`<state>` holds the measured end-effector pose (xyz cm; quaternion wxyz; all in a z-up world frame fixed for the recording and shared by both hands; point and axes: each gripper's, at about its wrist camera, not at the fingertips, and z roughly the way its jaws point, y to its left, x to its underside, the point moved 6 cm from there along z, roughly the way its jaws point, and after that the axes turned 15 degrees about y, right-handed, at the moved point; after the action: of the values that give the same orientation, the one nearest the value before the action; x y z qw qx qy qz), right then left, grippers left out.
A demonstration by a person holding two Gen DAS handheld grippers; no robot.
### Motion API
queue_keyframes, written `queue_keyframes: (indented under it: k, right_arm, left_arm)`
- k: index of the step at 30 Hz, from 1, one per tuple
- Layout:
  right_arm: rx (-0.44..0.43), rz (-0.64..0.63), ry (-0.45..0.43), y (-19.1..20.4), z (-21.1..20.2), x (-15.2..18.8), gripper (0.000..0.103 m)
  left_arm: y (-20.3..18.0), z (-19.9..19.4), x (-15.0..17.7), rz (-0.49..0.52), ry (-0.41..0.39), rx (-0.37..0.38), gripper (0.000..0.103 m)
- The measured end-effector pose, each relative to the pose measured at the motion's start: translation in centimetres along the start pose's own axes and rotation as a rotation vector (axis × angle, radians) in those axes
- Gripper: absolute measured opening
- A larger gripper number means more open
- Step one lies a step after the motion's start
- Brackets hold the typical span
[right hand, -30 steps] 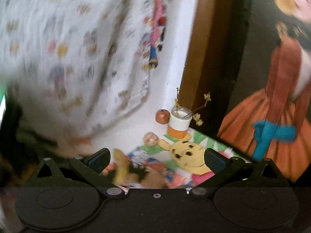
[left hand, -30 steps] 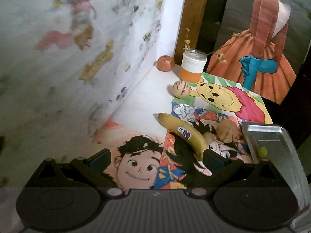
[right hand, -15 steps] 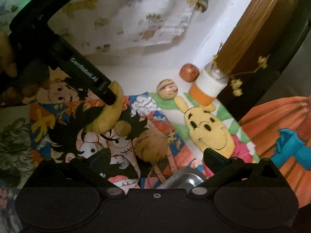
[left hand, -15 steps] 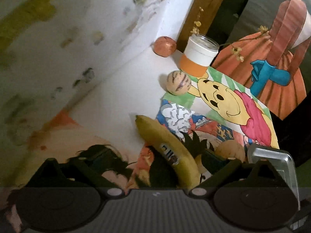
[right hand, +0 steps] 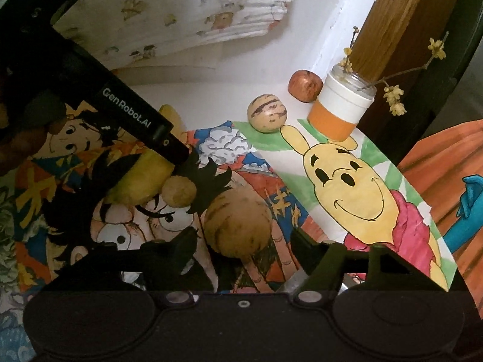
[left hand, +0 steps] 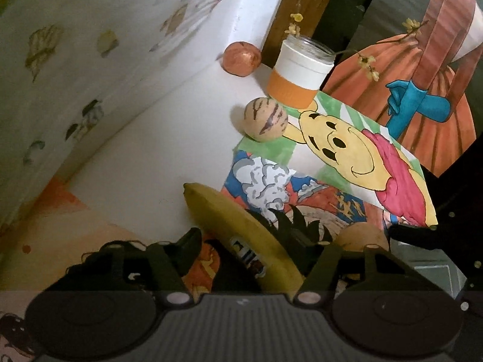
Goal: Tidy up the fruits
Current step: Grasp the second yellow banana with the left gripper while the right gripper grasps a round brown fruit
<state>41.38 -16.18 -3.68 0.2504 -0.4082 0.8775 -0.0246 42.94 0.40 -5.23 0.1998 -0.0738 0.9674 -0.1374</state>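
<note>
A yellow banana (left hand: 238,229) lies on the cartoon-print table, between the open fingers of my left gripper (left hand: 247,238); the fingers stand on either side and I cannot tell if they touch it. In the right wrist view the left gripper's black finger (right hand: 142,120) rests over the banana (right hand: 142,178). My right gripper (right hand: 244,241) is open around a tan round fruit (right hand: 238,223). A smaller tan fruit (right hand: 179,191) lies beside the banana. A striped round fruit (left hand: 265,119) and a red apple (left hand: 241,58) sit farther back.
A white and orange jar (left hand: 299,72) with yellow flower twigs stands at the back near a wooden post (right hand: 392,21). A metal tray (left hand: 428,268) sits at the right. A patterned cloth wall (left hand: 90,60) rises on the left.
My left gripper has come down and forward so the banana now lies between its fingers. My right gripper has swung down over the table and closed in on the tan round fruit.
</note>
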Motion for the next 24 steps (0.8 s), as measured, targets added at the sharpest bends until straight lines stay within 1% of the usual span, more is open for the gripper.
queue_keyframes:
  k: [8,16,19,21,23,24]
  right_arm:
    - [-0.043,0.026,-0.003,-0.1,1.0,-0.4,0.055]
    - [-0.056,0.045,-0.007,-0.2,1.3,-0.5,0.055]
    - [-0.057,0.048,-0.007,-0.2,1.3,-0.5,0.055]
    - [-0.056,0.055,-0.009,-0.2,1.3,-0.6,0.055]
    - [-0.055,0.068,-0.01,-0.2,1.3,-0.5,0.055]
    - [-0.053,0.072,-0.011,-0.2,1.2,-0.5,0.055]
  left_arm:
    - [0.0,0.0,0.0,-0.007,-0.011,0.0,0.062]
    - [0.6,-0.1,-0.2,-0.035,-0.014,0.034,0.06]
    - [0.6,-0.1,-0.3,-0.037,-0.015,0.031,0.058]
    - [0.5,-0.1,-0.2,-0.029,-0.017,0.027,0.055]
    - [0.3,-0.2,0.0,-0.029,-0.008,0.06,0.041]
    - [0.1,-0.3,0.0,-0.016,-0.008,0.063,0.04]
